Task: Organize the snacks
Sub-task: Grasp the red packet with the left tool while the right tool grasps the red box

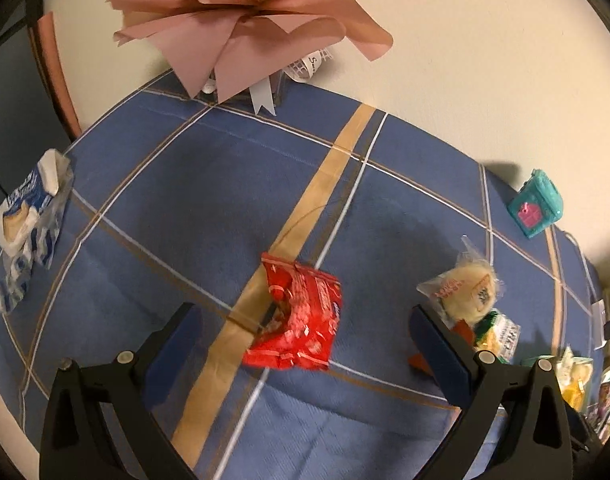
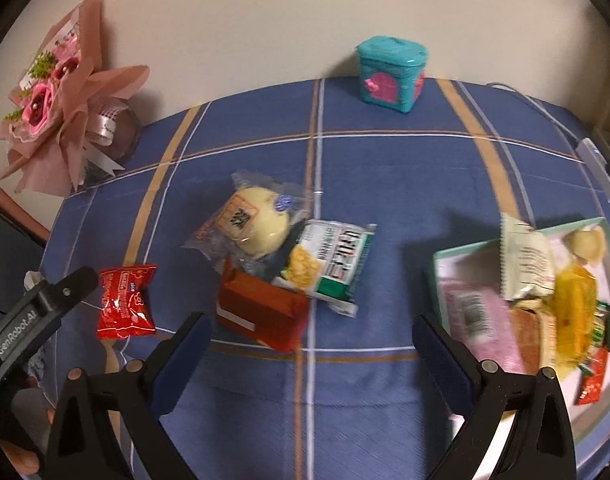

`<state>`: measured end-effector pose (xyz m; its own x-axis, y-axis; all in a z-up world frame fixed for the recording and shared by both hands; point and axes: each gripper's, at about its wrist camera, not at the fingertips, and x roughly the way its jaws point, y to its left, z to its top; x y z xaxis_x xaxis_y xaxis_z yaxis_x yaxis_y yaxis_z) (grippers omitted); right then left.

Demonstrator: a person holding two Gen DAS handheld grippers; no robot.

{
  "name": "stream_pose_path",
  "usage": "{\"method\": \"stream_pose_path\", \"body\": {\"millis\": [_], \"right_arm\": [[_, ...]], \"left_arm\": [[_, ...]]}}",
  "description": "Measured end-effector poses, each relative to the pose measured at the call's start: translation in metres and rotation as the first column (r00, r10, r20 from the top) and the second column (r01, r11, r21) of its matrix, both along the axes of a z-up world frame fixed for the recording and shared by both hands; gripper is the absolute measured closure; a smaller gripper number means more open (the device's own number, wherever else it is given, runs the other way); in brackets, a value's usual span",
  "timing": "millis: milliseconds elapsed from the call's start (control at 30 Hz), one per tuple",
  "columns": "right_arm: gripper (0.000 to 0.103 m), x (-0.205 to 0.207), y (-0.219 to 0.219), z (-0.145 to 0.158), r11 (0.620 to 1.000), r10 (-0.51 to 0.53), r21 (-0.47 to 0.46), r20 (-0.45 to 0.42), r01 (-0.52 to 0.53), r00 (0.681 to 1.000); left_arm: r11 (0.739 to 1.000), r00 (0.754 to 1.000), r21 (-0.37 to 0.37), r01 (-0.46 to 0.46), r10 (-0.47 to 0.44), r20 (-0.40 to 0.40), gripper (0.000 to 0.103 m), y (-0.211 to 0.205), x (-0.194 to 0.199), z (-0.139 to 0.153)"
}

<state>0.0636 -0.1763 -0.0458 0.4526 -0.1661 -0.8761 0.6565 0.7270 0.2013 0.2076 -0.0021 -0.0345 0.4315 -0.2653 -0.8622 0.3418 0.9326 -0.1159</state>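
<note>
A red snack packet lies on the blue plaid tablecloth, between and just beyond the fingers of my left gripper, which is open and holds nothing. Right of it sit a wrapped pale bun, a green-and-white packet and a red-brown box. My right gripper is open above the cloth just before that box. A shallow tray at the right holds several snacks. The left gripper's body shows at the left edge of the right wrist view.
A pink paper flower bouquet stands at the back by the wall. A teal box sits at the far edge. A blue-and-white package lies at the table's left edge. A white cable and plug lie at the right.
</note>
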Motion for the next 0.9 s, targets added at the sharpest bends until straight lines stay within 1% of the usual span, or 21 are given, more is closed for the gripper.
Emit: {"method": "stream_pose_path", "body": {"millis": [67,167,267,400,433,467,533,567,600,633,733,767,833,900], "right_arm": [[0.001,0.008,0.004,-0.006,1.000,0.010,-0.002,-0.005,-0.010,1.000],[0.001,0.020,0.006,-0.016,1.000,0.009,-0.001,-0.014,-0.009,1.000],[0.001,0.030,0.007,-0.025,1.000,-0.008,0.018,-0.005,0.008,1.000],[0.001,0.039,0.008,-0.036,0.999,-0.031,0.031,0.003,0.031,1.000],[0.001,0.041,0.008,-0.038,0.999,-0.032,0.030,0.004,0.032,0.999],[0.001,0.044,0.010,-0.040,0.999,-0.037,0.022,-0.002,0.037,0.999],[0.002,0.047,0.012,-0.042,0.999,-0.040,0.015,-0.004,0.040,0.999],[0.002,0.048,0.012,-0.043,0.999,-0.041,0.015,-0.007,0.041,0.999],[0.004,0.048,0.013,-0.044,0.999,-0.044,0.016,-0.003,0.044,0.999],[0.008,0.048,0.013,-0.045,0.999,-0.046,0.016,-0.002,0.046,0.999],[0.017,0.049,0.013,-0.046,0.999,-0.051,-0.003,-0.012,0.051,0.999],[0.019,0.048,0.013,-0.046,0.999,-0.050,-0.007,-0.019,0.050,0.999],[0.028,0.047,0.013,-0.047,0.999,-0.049,0.002,-0.018,0.049,0.999],[0.034,0.046,0.013,-0.047,0.999,-0.047,0.009,-0.017,0.047,0.999]], "left_arm": [[1.000,1.000,0.015,0.002,-0.002,-0.003,0.000,0.000,0.004,-0.006],[1.000,1.000,0.013,0.008,-0.008,-0.010,0.000,-0.002,0.010,-0.015],[0.999,1.000,0.039,0.016,-0.015,-0.014,0.000,-0.005,0.012,-0.024],[0.999,0.999,0.032,0.033,-0.032,-0.021,0.001,-0.009,0.014,-0.033],[0.999,0.999,0.032,0.036,-0.035,-0.024,0.005,-0.011,0.014,-0.035],[0.999,0.999,0.034,0.037,-0.036,-0.028,0.014,-0.012,0.015,-0.037],[0.999,0.999,0.035,0.037,-0.035,-0.040,0.024,-0.015,0.018,-0.042],[0.999,0.998,0.037,0.037,-0.036,-0.043,0.026,-0.016,0.019,-0.045],[0.999,0.998,0.039,0.038,-0.036,-0.044,0.027,-0.017,0.019,-0.046],[0.998,0.998,0.039,0.041,-0.039,-0.048,0.031,-0.018,0.019,-0.048],[0.998,0.997,0.046,0.034,-0.030,-0.067,0.049,-0.018,0.020,-0.054],[0.998,0.997,0.045,0.032,-0.029,-0.073,0.049,-0.018,0.019,-0.055],[0.998,0.997,0.044,0.032,-0.029,-0.074,0.050,-0.018,0.018,-0.054],[0.998,0.997,0.047,0.036,-0.033,-0.071,0.051,-0.018,0.016,-0.051]]}}
